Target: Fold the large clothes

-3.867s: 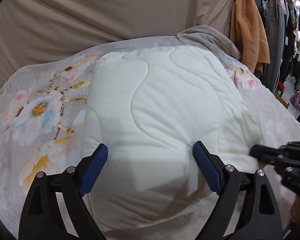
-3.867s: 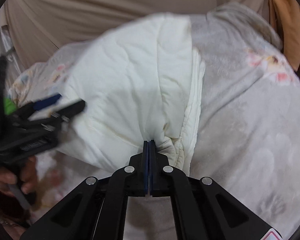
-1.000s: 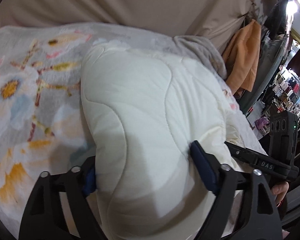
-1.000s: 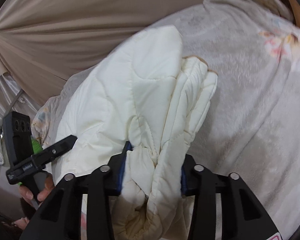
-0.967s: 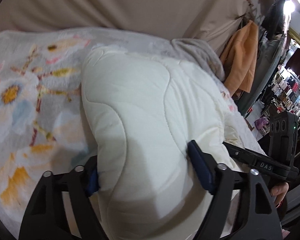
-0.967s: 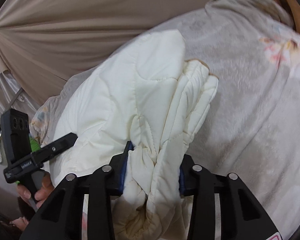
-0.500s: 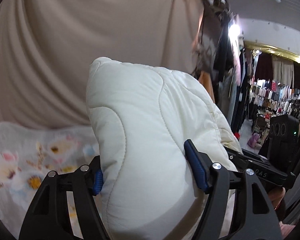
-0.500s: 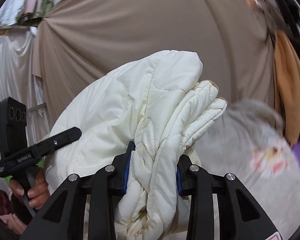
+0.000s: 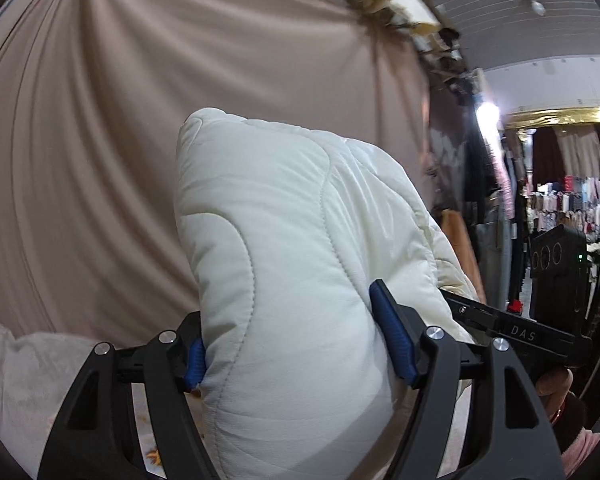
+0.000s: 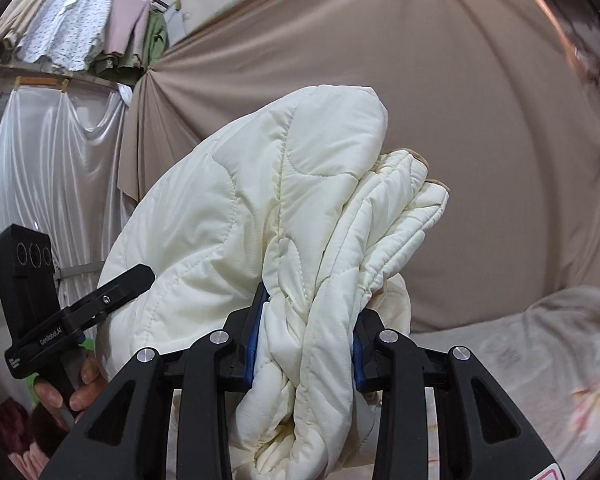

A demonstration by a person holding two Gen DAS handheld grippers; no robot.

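A folded cream quilted jacket [image 9: 284, 264] is held up in the air, clear of the bed. My left gripper [image 9: 296, 340] is clamped across its smooth folded side, the blue pads pressing into the padding. My right gripper [image 10: 306, 340] is shut on the bundled layered edges of the same jacket [image 10: 284, 208]. The right gripper also shows at the right of the left wrist view [image 9: 512, 332]. The left gripper shows at the left of the right wrist view [image 10: 80, 312].
A beige curtain [image 9: 140, 140] hangs close behind. The bed's grey floral blanket [image 10: 540, 360] lies below, also in the left wrist view [image 9: 16, 376]. Hanging clothes [image 10: 72, 28] are at the upper left and shop racks [image 9: 560, 208] at the right.
Both grippers have lifted the folded jacket off the bed and tilted upward. The blanket has dropped to the bottom of both views. Both grips stay the same.
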